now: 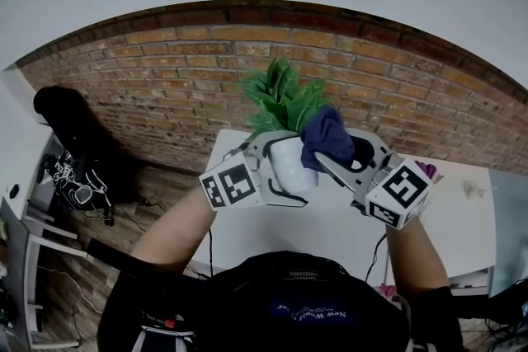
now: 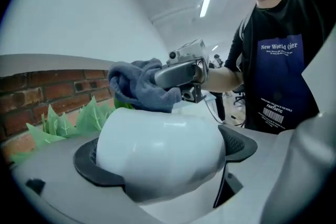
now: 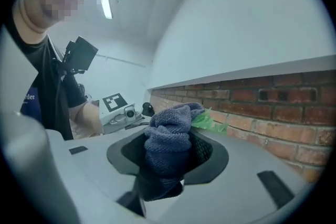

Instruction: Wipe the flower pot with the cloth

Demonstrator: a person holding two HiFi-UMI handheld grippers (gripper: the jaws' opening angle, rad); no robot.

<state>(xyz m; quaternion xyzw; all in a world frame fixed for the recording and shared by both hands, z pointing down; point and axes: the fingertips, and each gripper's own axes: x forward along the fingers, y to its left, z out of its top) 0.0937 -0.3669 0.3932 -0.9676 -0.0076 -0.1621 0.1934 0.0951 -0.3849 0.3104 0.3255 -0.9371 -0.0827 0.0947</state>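
A white flower pot (image 1: 289,163) with a green leafy plant (image 1: 280,97) is held up above the white table (image 1: 330,218). My left gripper (image 1: 276,165) is shut on the pot (image 2: 163,152), its dark pads at the pot's two sides. My right gripper (image 1: 330,151) is shut on a bunched dark blue cloth (image 1: 326,136). The cloth (image 2: 142,86) rests against the pot's upper side near the rim. In the right gripper view the cloth (image 3: 168,141) fills the gap between the jaws, and green leaves (image 3: 207,122) show just behind it.
A brick wall (image 1: 165,86) runs behind the table. Shelving and dark gear (image 1: 70,169) stand at the left. A small purple thing (image 1: 427,170) lies on the table behind my right gripper. The person's arms and dark shirt (image 1: 313,309) fill the bottom.
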